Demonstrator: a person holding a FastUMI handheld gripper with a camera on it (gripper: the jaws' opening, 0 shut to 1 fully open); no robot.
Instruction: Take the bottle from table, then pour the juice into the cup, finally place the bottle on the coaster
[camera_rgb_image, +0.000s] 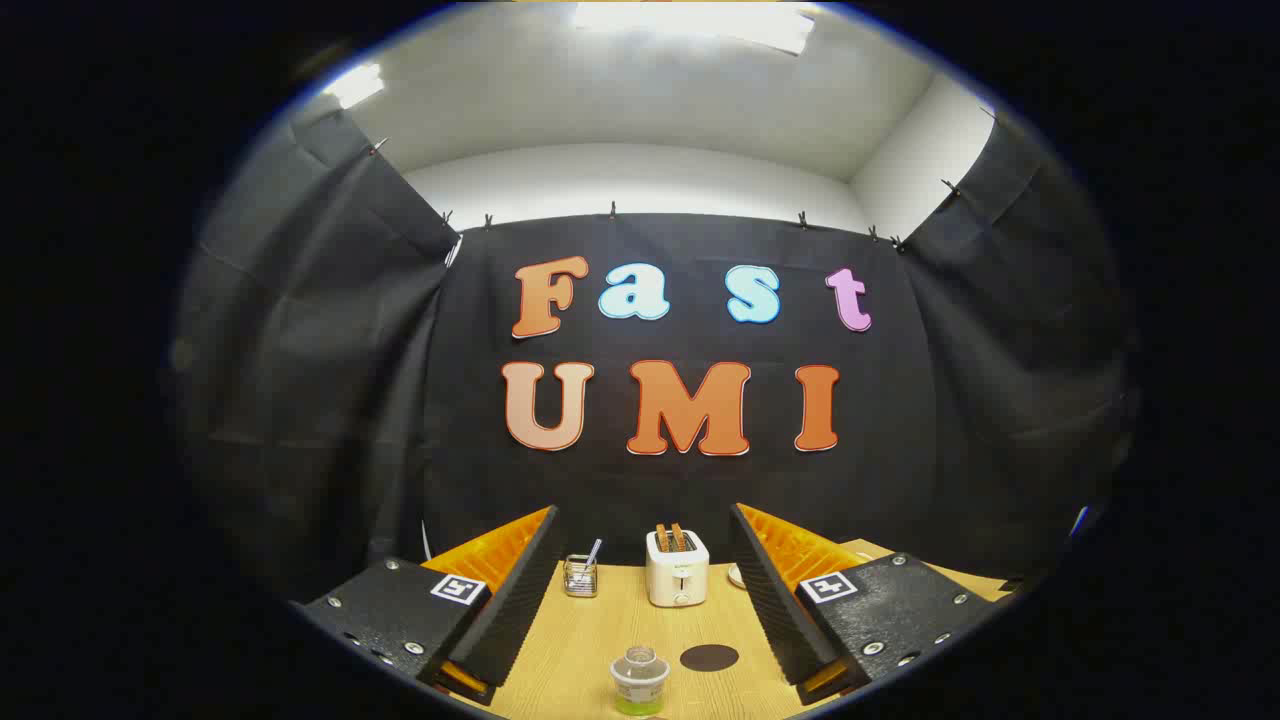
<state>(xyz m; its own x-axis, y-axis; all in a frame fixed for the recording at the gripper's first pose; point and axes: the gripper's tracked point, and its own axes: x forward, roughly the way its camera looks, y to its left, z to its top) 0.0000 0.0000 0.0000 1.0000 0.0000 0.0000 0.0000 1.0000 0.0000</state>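
wooden table (590, 640), jaws spread wide, bottle (640, 680) between

A pale, straw-coloured wood-grain table (590, 640) sits in the lower middle of the frame. On it stand a clear bottle (640, 682) with green juice at its base, a dark brown round coaster (709, 657), a cream-white toaster (677, 569) holding golden-brown toast, and a clear glass cup (580, 576). White ceiling fills the upper part.

Wooden table (590, 640), bottle (640, 680), dark coaster (709, 657), toaster (677, 568), glass jar (580, 576)
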